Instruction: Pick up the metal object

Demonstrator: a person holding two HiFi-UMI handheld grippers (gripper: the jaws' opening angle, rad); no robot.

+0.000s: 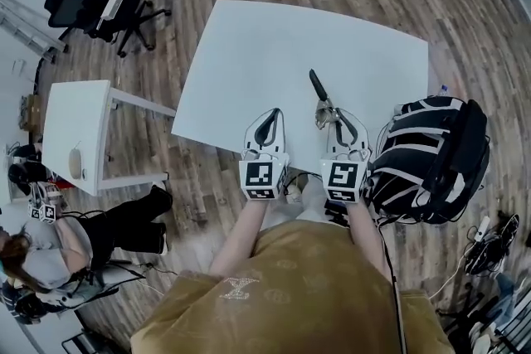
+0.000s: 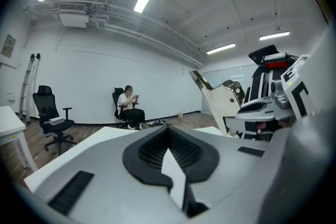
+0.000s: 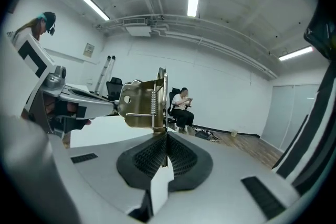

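The metal object (image 1: 322, 105) is a hinged steel tool with a spring and a black handle (image 1: 317, 84). It points away over the white table (image 1: 249, 54). My right gripper (image 1: 334, 123) is shut on its steel end. In the right gripper view the steel plate with the spring (image 3: 140, 106) stands upright out of the shut right gripper (image 3: 164, 140). My left gripper (image 1: 267, 125) hovers beside it over the table's near edge, shut with nothing in it. The left gripper view shows the left gripper (image 2: 168, 137) closed and the metal object (image 2: 219, 100) lifted at the right.
A black and white backpack (image 1: 431, 158) sits right of the table. A small white side table (image 1: 79, 133) and a black office chair (image 1: 95, 2) stand to the left. One person (image 1: 50, 253) sits at lower left, another (image 3: 184, 107) far off by the wall.
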